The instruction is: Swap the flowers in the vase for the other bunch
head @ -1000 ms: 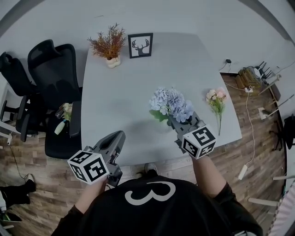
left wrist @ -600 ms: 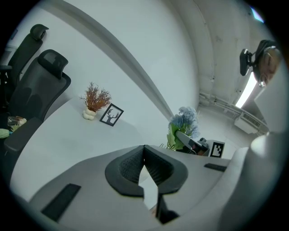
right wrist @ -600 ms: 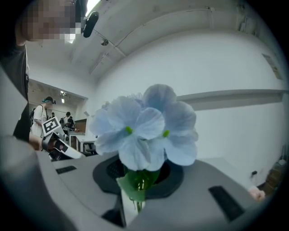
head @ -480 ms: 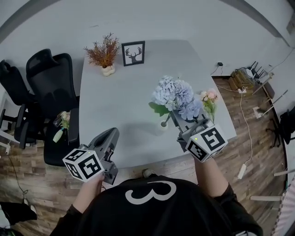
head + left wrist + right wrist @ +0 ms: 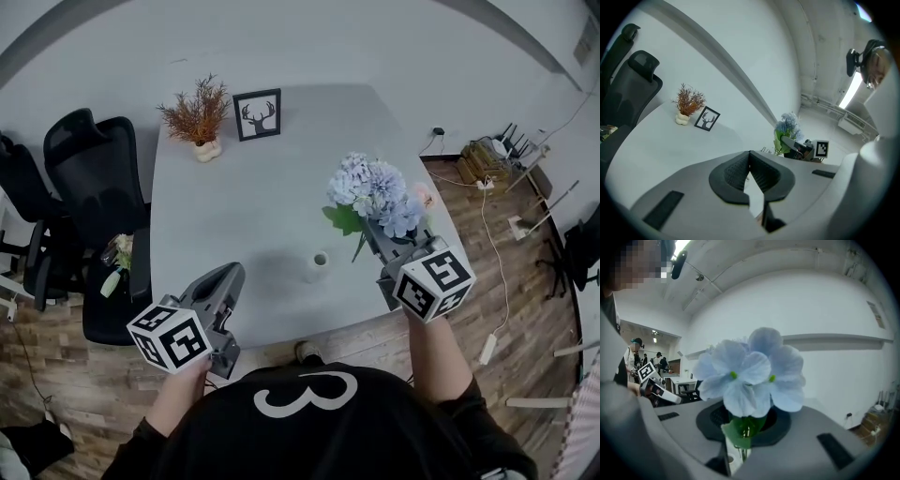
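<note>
My right gripper [image 5: 375,228] is shut on the stem of the blue hydrangea bunch [image 5: 375,192] and holds it in the air, right of the small white vase [image 5: 319,265]. The vase stands empty on the grey table [image 5: 244,206]. In the right gripper view the blue bunch [image 5: 752,371] fills the middle, its green stem pinched between the pads. The pink bunch [image 5: 424,195] lies on the table, mostly hidden behind the blue one. My left gripper [image 5: 232,277] hovers at the table's near edge, left of the vase; its pads [image 5: 740,171] meet at the tips, holding nothing.
A dried orange plant in a white pot [image 5: 195,117] and a framed deer picture [image 5: 257,114] stand at the table's far side. Black office chairs [image 5: 89,178] are on the left, one with a small bunch on its seat [image 5: 117,255]. Cables and a basket [image 5: 487,155] lie on the floor at right.
My right gripper has lifted the blue bunch up and to the right, out of the vase, which now stands bare. The left gripper rose a little.
</note>
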